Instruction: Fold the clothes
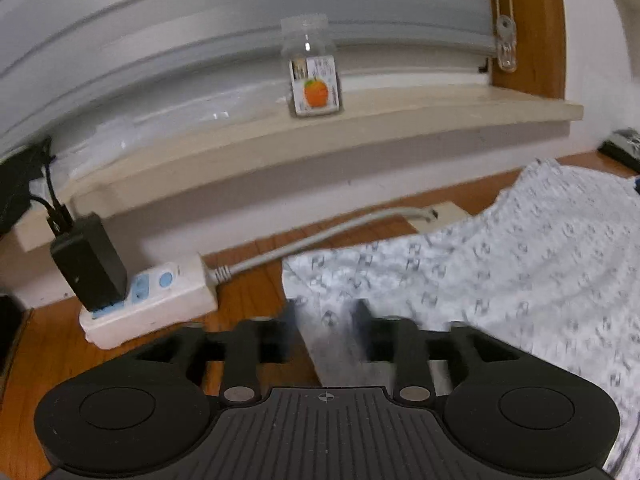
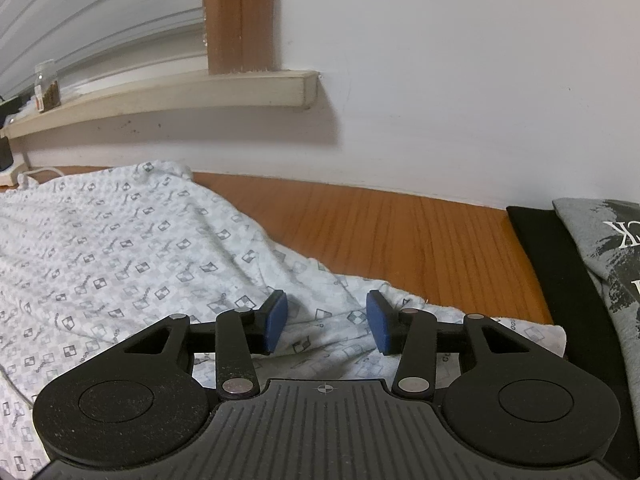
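A white garment with a small grey check print [image 1: 520,264] lies spread on the wooden floor [image 1: 256,292], its left edge reaching under my left gripper [image 1: 328,316]. The view is blurred, but the jaws stand apart with a strip of the cloth between the fingers. In the right wrist view the same garment [image 2: 120,248] covers the left and centre. My right gripper [image 2: 326,320] is open just over its near right hem, blue pads [image 2: 276,320] apart, with nothing pinched between them.
A white power strip [image 1: 160,300] with a black adapter and a grey cable sits left of the garment. A jar [image 1: 314,68] stands on the window sill. A grey printed shirt on black cloth [image 2: 600,264] lies at the right. Bare floor [image 2: 400,232] runs along the wall.
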The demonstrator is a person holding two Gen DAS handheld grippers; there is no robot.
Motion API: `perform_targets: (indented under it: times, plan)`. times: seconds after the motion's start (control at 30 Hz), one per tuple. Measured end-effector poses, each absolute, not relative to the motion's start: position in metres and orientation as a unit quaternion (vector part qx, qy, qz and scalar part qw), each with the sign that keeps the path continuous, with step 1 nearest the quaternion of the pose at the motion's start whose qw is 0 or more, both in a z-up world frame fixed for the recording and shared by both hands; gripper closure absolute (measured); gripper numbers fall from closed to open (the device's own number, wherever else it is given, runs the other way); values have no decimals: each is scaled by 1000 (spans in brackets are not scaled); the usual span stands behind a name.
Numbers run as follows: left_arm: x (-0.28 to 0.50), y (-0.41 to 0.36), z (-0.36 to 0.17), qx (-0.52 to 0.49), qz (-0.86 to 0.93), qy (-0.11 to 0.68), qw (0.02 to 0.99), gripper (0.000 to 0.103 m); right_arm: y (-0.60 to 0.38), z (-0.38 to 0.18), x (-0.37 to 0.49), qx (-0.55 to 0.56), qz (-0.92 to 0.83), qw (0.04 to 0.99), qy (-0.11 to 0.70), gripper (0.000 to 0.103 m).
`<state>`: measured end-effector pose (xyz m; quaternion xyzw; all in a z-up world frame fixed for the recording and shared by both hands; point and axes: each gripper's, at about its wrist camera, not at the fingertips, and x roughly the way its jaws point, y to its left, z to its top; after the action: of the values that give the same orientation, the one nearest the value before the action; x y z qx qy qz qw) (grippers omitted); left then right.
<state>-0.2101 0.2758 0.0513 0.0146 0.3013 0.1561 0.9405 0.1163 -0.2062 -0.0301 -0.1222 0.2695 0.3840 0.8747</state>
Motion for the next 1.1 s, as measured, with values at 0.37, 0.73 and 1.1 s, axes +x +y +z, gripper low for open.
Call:
perform_targets:
  times: [0.37,0.73,1.1]
  plan:
    - [-136,164,56,17,15,269,963,0,-220,-18,90,-85,403,882,229,64]
    - [-108,152,18,6,-28,350,936,0,-205,-29,99,-111,400,864,284,61]
    - [-82,168,19,12,-23,349,937,0,-192,-29,111,-110,380,872,288,61]
